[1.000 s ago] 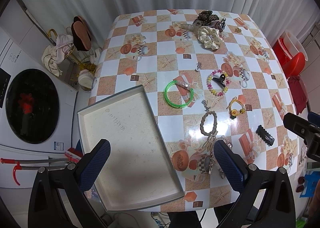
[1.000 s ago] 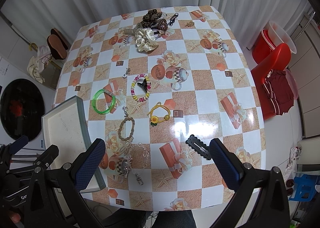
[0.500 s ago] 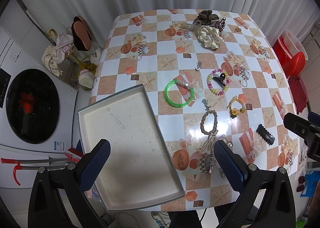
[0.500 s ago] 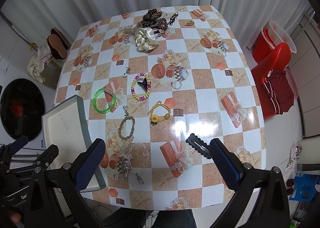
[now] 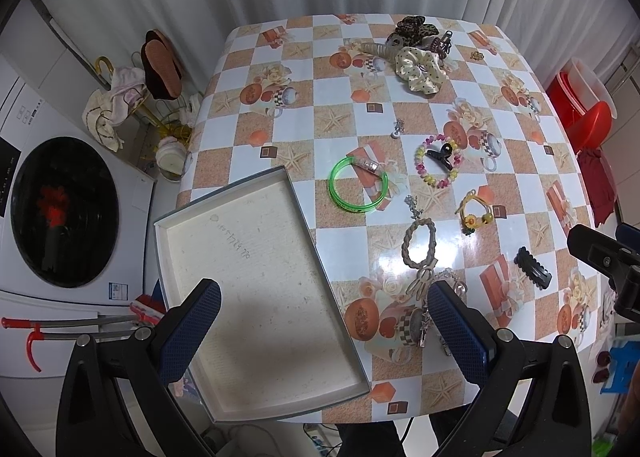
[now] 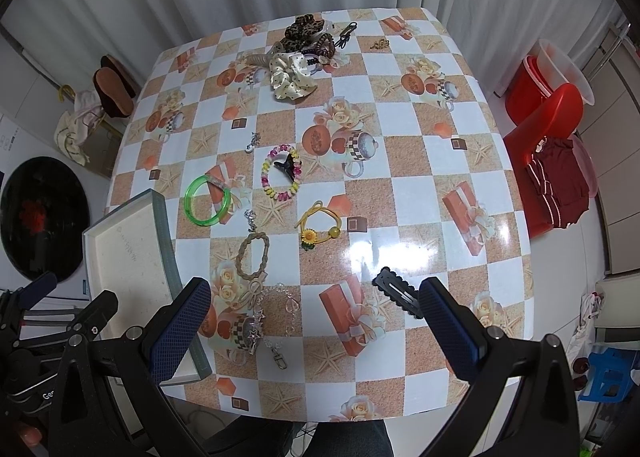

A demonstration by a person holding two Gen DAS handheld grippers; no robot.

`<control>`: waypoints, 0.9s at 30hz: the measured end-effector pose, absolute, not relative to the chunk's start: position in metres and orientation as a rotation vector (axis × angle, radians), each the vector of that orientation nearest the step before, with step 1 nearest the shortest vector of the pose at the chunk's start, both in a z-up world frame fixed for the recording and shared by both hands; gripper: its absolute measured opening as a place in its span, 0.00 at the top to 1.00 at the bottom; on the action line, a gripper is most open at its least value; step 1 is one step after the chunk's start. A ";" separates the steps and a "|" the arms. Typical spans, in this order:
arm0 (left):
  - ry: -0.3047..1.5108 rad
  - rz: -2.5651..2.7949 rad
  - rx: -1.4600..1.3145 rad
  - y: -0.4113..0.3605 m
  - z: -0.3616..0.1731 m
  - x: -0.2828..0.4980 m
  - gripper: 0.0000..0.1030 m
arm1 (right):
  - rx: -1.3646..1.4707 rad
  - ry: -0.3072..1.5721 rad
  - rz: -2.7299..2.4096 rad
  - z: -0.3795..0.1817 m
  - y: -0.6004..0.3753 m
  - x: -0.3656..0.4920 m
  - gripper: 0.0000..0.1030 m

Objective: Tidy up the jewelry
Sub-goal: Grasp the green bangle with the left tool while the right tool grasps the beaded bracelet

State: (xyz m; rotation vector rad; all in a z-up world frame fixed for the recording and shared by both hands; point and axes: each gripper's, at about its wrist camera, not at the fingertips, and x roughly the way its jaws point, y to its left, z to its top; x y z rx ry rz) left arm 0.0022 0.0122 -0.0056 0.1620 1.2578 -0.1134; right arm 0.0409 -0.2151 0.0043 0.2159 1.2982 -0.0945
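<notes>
In the left wrist view, the left gripper [image 5: 320, 331] stands wide open at the bottom of the frame and holds nothing. Between its fingers lies the empty shallow grey tray [image 5: 256, 405], at the lower left on the checkered tablecloth [image 5: 340, 109]. To the right of the tray, in the centre, lies a green bangle [image 5: 357, 189], then a beige braided hair tie [image 5: 419, 243], a ring of coloured beads [image 5: 440, 162] with a black claw clip [image 5: 441, 157] on it, and a yellow sunflower hair tie [image 5: 474, 214]. A black snap clip [image 5: 532, 268] lies at the right. At the top right is a cream scrunchie [image 5: 420, 69].

In the right wrist view, the right gripper [image 6: 314, 327] is also wide open and empty, at the bottom centre.
</notes>
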 end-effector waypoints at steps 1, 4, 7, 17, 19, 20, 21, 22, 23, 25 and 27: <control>1.260 -0.114 0.163 0.013 -0.006 0.002 0.00 | 0.216 1.298 -0.095 0.004 -0.215 0.041 0.00; 1.268 -0.117 0.166 0.018 -0.010 0.002 0.00 | 0.219 1.306 -0.094 0.001 -0.215 0.042 0.00; 1.273 -0.123 0.169 0.021 -0.016 0.004 0.00 | 0.230 1.316 -0.092 -0.003 -0.216 0.043 0.00; 1.271 -0.166 0.177 -0.003 -0.043 0.032 0.00 | 0.340 1.364 -0.070 -0.038 -0.233 0.054 0.00; 1.266 -0.172 0.177 -0.008 -0.049 0.041 0.00 | 0.365 1.369 -0.064 -0.045 -0.238 0.059 0.00; 1.264 -0.182 0.177 -0.010 -0.052 0.045 0.00 | 0.378 1.369 -0.060 -0.048 -0.241 0.062 0.00; 1.257 -0.195 0.177 -0.014 -0.055 0.048 0.00 | 0.392 1.371 -0.057 -0.051 -0.244 0.066 0.00; 1.251 -0.200 0.182 -0.019 -0.057 0.053 0.00 | 0.403 1.371 -0.054 -0.054 -0.246 0.071 0.00; 1.244 -0.207 0.188 -0.023 -0.059 0.056 0.00 | 0.411 1.369 -0.052 -0.058 -0.249 0.075 0.00; 1.234 -0.225 0.200 -0.029 -0.067 0.063 0.00 | 0.430 1.365 -0.043 -0.064 -0.253 0.085 0.00; 1.231 -0.241 0.210 -0.035 -0.077 0.068 0.05 | 0.452 1.365 -0.033 -0.073 -0.257 0.097 0.00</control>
